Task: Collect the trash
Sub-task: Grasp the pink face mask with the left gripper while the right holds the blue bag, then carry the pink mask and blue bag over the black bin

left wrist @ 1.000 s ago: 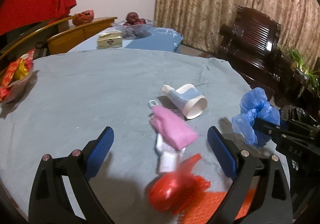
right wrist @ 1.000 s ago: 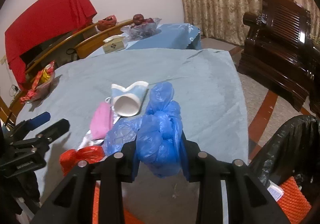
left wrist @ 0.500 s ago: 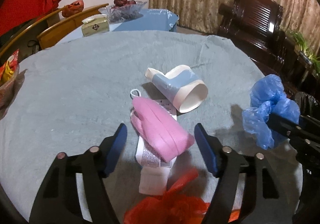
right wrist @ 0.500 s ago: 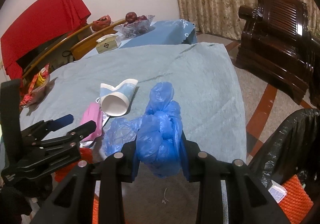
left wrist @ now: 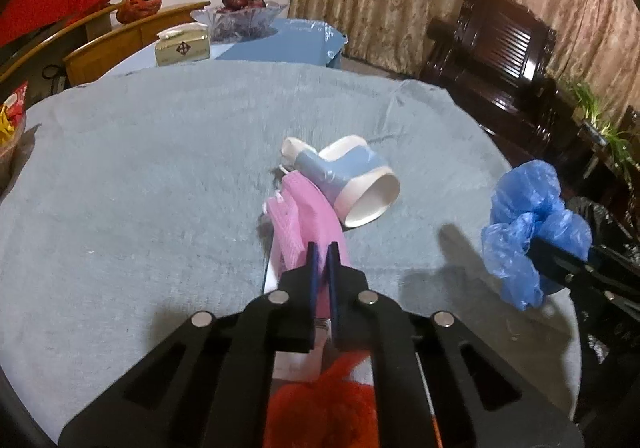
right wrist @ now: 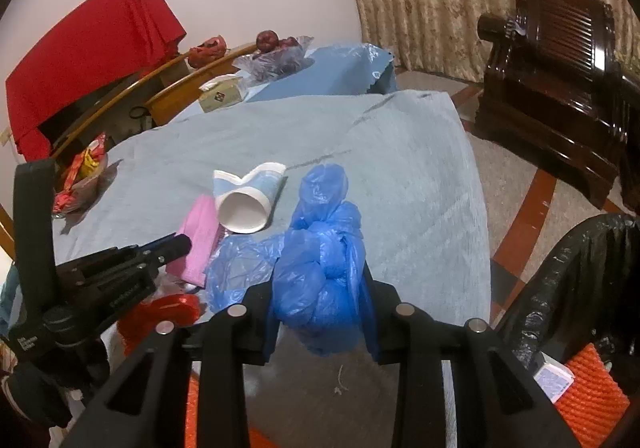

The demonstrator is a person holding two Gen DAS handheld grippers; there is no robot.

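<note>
My left gripper (left wrist: 320,252) is shut on the near end of a pink face mask (left wrist: 308,216) that lies on the grey tablecloth (left wrist: 160,176); the mask also shows in the right wrist view (right wrist: 198,244). A crushed blue-and-white paper cup (left wrist: 352,184) lies just beyond the mask. A red plastic bag (left wrist: 324,408) sits under the left gripper. My right gripper (right wrist: 320,288) is shut on a crumpled blue plastic bag (right wrist: 320,268) and holds it above the table's right edge.
A black trash bag (right wrist: 580,288) with orange netting inside (right wrist: 588,388) stands on the floor to the right. A snack bowl (right wrist: 80,176) sits at the table's left. A tissue box (left wrist: 182,46), a fruit bowl (left wrist: 240,14) and dark wooden chairs (left wrist: 492,60) stand beyond.
My left gripper has moved forward over the pink mask and closed on it. My right gripper still holds the blue bag and has barely moved.
</note>
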